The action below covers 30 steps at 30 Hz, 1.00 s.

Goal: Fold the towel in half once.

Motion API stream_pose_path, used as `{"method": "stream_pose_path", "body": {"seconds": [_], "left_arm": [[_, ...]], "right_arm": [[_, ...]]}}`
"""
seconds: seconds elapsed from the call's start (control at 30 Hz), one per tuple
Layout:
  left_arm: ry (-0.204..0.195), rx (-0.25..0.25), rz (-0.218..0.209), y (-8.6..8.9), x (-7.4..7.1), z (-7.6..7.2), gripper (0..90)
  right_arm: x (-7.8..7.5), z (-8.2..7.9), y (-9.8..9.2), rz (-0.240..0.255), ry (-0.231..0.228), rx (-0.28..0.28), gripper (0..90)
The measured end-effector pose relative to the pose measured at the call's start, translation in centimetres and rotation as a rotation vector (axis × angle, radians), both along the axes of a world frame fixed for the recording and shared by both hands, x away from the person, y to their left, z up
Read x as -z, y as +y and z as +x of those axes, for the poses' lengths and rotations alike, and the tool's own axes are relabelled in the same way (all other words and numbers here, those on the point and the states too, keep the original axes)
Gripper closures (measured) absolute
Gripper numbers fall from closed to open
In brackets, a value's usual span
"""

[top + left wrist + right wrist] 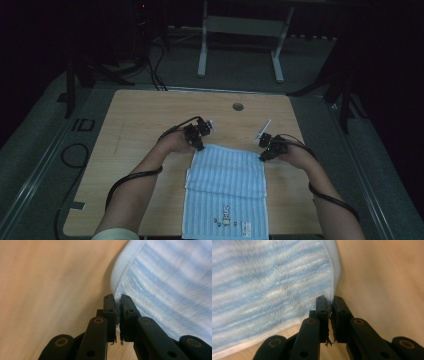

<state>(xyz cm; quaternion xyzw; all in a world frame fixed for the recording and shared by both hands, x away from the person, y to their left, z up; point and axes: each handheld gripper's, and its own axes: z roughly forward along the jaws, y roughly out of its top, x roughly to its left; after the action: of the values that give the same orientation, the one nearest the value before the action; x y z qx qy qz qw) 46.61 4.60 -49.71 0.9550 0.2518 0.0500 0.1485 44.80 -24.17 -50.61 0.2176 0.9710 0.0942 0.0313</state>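
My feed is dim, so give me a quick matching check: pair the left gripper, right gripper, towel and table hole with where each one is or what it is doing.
1 left gripper
2 right gripper
3 towel
4 table hole

a folded, flat on the table
b shut on the towel's far left corner
c beyond the towel
d shut on the towel's far right corner

Pairs: 1-b, 2-d, 3-a, 4-c

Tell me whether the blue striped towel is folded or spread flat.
Folded: the towel shows a doubled upper layer whose edge crosses its middle. The left gripper and right gripper pinch its far corners.
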Motion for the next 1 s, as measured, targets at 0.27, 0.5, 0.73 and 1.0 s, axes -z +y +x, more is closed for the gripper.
{"method": "stream_pose_path", "body": {"seconds": [0.27,0.5,0.73,1.0], "left_arm": [[-0.187,-0.085,-0.086,2.0,-7.6,0.7,84.3],[-0.348,-0.118,-0.155,3.7,-13.7,-0.1,84.1],[-0.437,-0.102,-0.178,4.8,-16.0,-2.5,84.0],[-0.418,-0.027,-0.183,5.2,-15.3,-6.7,83.3]], "right_arm": [[-7.5,2.9,0.7,0.093,-0.205,0.080,84.3],[-14.7,3.9,1.1,0.122,-0.379,0.121,84.1],[-18.3,2.0,0.9,0.181,-0.489,0.104,83.9],[-17.7,-1.0,0.8,0.197,-0.514,0.056,83.7]]}}
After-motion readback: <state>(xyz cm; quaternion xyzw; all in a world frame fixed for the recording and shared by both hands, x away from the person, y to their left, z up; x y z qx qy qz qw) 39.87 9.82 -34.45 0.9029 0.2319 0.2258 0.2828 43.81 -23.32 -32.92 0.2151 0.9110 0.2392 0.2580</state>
